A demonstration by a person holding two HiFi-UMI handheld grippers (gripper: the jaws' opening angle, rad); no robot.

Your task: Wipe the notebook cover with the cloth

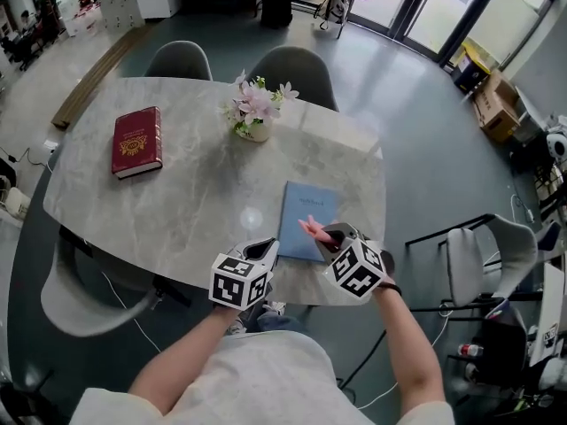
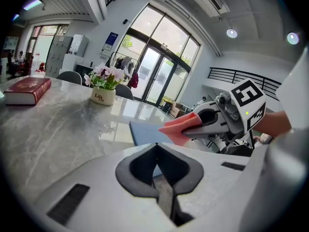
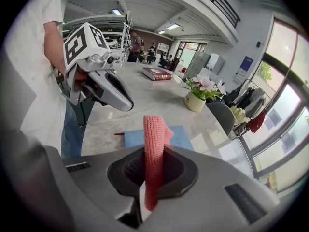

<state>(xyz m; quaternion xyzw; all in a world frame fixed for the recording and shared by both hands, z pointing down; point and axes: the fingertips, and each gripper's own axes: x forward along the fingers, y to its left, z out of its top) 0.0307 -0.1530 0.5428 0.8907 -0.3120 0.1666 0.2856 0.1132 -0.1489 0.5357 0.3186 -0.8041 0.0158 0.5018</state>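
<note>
Gripped the pink knitted cloth (image 3: 153,139) in the right tongs (image 3: 152,175), jaws shut tight on it. Showed a strip of it standing up out of the jaws and folding over at the top. Held those tongs above the near right part of the blue notebook (image 1: 306,212), with the free end of the cloth pointing away across the cover. Could not tell whether cloth and cover touched.

Found the notebook lying flat and shut on the grey marbled desk (image 1: 186,206), close to its near edge.

Had the left tongs (image 2: 157,151) pressed together on nothing, just beside the notebook's near left corner and apart from the right tongs. Glimpsed a sliver of blue cover through the hollow between the left jaws.

Saw a red book (image 1: 137,140) with gold ornament lying flat toward the far left of the desk, well apart from the notebook. Saw also a small cream pot (image 1: 254,132) of pink flowers (image 1: 257,103) standing upright between the two, nearer the far edge. Noted one grey chair (image 1: 180,58) and a second grey chair (image 1: 297,65) at the desk's far side.
</note>
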